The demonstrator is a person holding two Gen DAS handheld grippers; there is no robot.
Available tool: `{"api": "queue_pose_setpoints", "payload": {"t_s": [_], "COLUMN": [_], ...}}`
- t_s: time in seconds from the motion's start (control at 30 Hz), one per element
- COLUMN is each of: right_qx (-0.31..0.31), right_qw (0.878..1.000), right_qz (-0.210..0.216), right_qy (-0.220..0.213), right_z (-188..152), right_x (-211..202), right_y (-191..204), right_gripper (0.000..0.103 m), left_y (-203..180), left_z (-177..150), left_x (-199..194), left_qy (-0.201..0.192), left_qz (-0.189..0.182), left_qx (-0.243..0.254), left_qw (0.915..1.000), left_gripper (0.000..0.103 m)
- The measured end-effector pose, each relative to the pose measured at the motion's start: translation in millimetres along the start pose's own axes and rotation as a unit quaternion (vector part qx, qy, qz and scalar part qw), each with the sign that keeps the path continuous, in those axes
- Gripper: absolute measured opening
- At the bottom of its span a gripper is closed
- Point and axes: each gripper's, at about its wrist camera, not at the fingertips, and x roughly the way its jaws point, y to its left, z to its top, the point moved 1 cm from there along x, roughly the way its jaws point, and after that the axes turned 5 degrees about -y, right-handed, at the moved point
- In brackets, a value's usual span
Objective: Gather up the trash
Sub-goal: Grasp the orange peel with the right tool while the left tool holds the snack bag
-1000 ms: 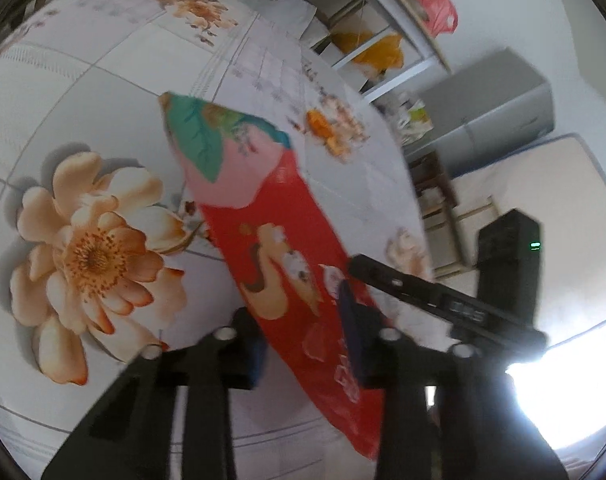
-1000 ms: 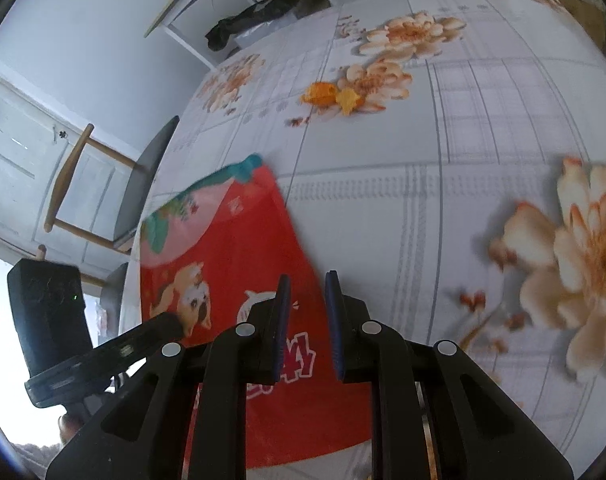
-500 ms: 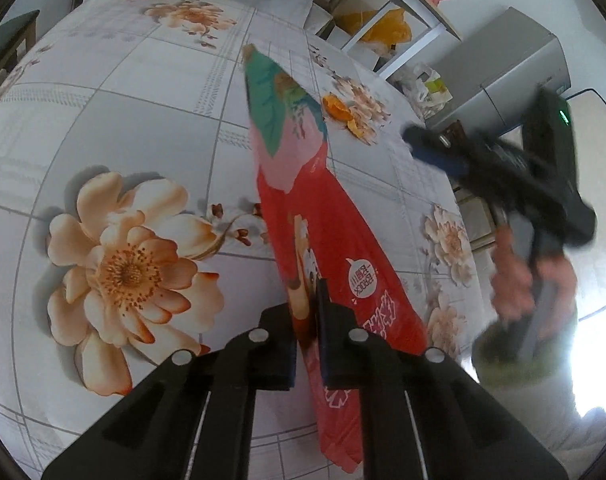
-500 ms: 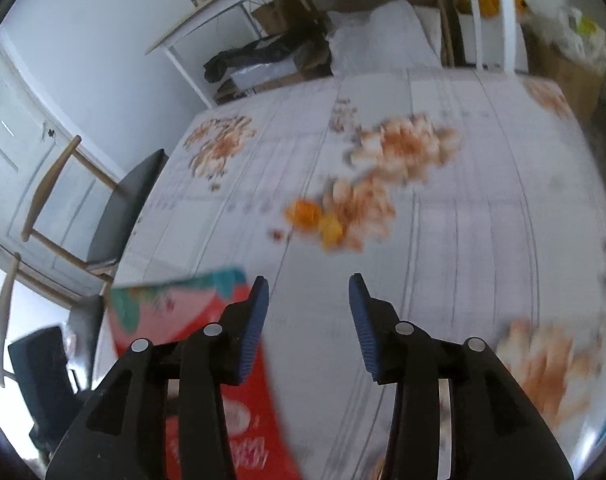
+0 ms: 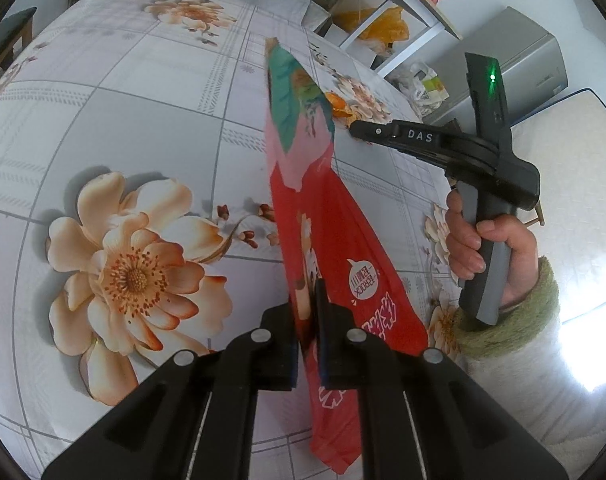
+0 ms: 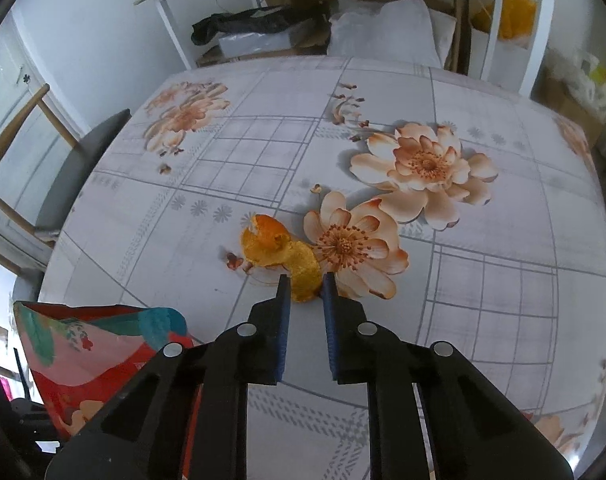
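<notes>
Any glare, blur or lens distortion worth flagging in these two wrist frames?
Left wrist view: blown-out window glare at lower right behind the sleeve; red snack bag sharp. Right wrist view: evenly lit, orange peel in focus. Both: strong fisheye curving the tablecloth grid, dark corner vignetting.

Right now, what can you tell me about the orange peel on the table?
The orange peel is a curled, torn strip, bright orange outside and duller yellow within, looking dry and leathery. It lies on the floral tablecloth beside a printed flower. Its near end sits between the right gripper fingers, which have just been closing onto it. The red bag lies apart.
</notes>
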Motion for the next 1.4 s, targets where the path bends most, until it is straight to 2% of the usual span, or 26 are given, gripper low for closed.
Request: {"api": "queue_pose_setpoints", "payload": {"t_s": [0.07, 0.1, 0.53, 0.83, 0.97, 1.03, 1.07, 1.23, 1.4], "right_qx": [0.004, 0.005, 0.021, 0.029, 0.037, 0.031, 0.026, -0.025, -0.088], "right_qw": [1.0, 1.0, 0.999, 0.999, 0.999, 0.999, 0.999, 0.999, 0.996], "right_qz": [0.004, 0.006, 0.035, 0.03, 0.029, 0.03, 0.029, 0.011, -0.02], "right_qy": [-0.002, -0.003, -0.016, -0.004, -0.01, -0.02, -0.023, -0.024, -0.016], "right_z": [0, -1, -19, -58, -53, -44, -38, -17, -13], "right_x": [-2, -4, -45, -75, -75, -71, -67, -38, -10], "right_y": [-1, -1, -2, -13, -18, -15, -13, 9, 27], "right_gripper": [0.008, 0.001, 0.001, 0.001, 0.009, 0.026, 0.03, 0.037, 0.038], "left_y": [0, 0, 4, 3, 3, 3, 3, 3, 1], "left_z": [0, 0, -2, -2, -3, -2, -2, -1, 0], "left_x": [0, 0, -3, -6, -4, -5, -5, -5, -3], "left_qy": [-0.001, -0.001, -0.004, -0.006, -0.005, -0.005, -0.006, -0.007, -0.005], "left_qz": [-0.002, -0.002, -0.011, -0.022, -0.02, -0.019, -0.019, -0.017, -0.018], "left_qx": [-0.002, -0.002, -0.006, -0.002, -0.003, -0.004, -0.004, -0.006, -0.004], "left_qw": [1.0, 1.0, 0.9999, 0.9997, 0.9998, 0.9998, 0.9998, 0.9998, 0.9998], "left_gripper": [0.006, 0.006, 0.005, 0.003, 0.003, 0.003, 0.003, 0.003, 0.003]}}
